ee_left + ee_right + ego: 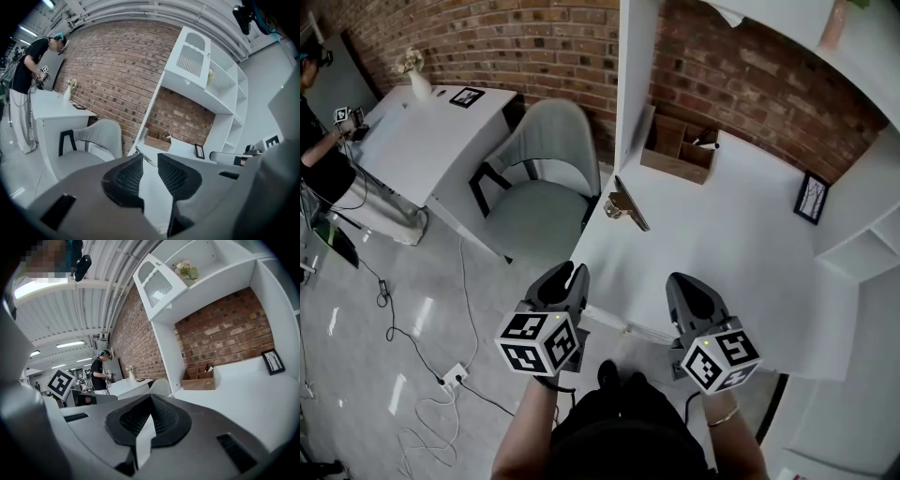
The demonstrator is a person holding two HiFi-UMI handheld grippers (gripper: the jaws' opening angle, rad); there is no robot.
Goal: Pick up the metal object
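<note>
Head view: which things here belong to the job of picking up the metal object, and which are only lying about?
Belong to the job:
- metal object, at the desk's left edge
- left gripper, jaws apart, empty
- right gripper, jaws together, empty

Only lying about:
- wooden box
- picture frame
- chair
- vase on the far desk

White desk by a brick wall, three things on it

The desk (741, 262) bears a metal object (625, 205) at its left edge, a wooden box (680, 150) with compartments at the back against the wall, and a black frame (811, 198) standing at the right rear, all well apart. A second desk (422, 141), far left, carries a vase (420, 84) and a flat picture (467, 97). On the floor (356, 319) stand a chair (539, 187) and a power strip (453, 376) with loose cables.
</note>
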